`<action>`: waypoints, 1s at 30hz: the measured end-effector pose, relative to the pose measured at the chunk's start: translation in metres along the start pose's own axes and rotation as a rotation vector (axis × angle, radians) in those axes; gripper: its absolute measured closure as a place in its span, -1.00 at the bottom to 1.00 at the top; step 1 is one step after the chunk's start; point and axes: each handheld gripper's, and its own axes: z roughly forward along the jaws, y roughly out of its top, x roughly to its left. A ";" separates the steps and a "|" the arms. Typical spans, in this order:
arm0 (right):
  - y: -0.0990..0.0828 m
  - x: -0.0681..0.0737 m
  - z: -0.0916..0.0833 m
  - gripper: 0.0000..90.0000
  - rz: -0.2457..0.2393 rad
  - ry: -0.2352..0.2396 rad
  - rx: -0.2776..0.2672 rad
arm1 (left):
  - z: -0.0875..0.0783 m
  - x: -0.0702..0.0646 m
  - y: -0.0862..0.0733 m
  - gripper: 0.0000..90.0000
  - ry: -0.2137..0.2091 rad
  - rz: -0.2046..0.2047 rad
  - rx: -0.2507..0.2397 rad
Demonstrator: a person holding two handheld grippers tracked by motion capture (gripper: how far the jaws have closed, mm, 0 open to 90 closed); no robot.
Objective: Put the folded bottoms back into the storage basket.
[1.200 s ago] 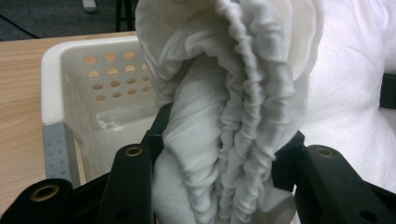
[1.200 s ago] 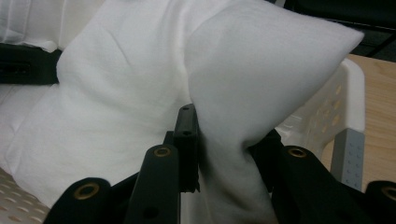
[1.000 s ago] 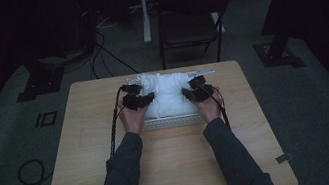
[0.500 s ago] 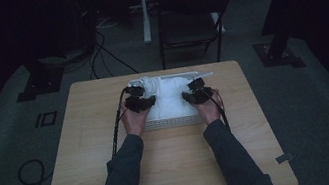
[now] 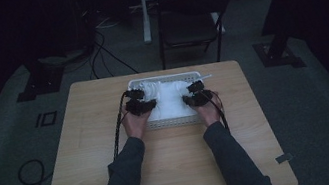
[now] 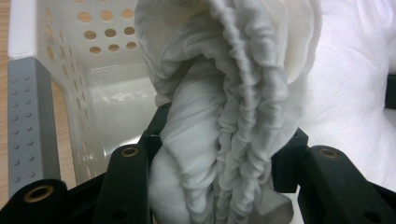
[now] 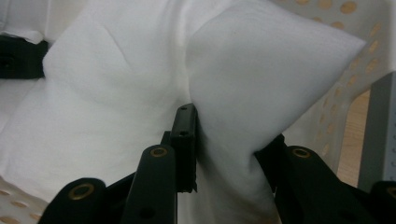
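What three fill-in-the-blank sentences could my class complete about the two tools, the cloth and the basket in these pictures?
1. The white crumpled cloth lies in a white perforated plastic ____.
2. The left tool is shut on a ____ fold of that cloth.
3. The right tool pinches a smooth fold beside the laundry basket wall, which is pierced with round ____.

Missing words: basket; gathered; holes

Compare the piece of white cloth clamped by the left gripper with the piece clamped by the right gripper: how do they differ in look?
The cloth in the left gripper is bunched into a thick roll with a ruffled, gathered edge; the cloth in the right gripper is a smooth fold rising to a pointed corner. The left bunch fills its jaws widely; the right fold is pinched thinner. Both are white and lie in the perforated white basket.
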 end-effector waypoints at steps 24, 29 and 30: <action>-0.005 -0.004 0.000 0.33 0.006 -0.023 0.027 | 0.003 0.002 0.000 -0.03 0.027 -0.023 0.070; -0.004 -0.006 -0.004 0.18 -0.003 -0.043 0.028 | 0.002 0.006 0.001 -0.08 0.028 -0.033 0.075; -0.004 -0.007 -0.005 0.15 -0.006 -0.045 0.030 | 0.002 0.006 0.001 -0.09 0.030 -0.034 0.074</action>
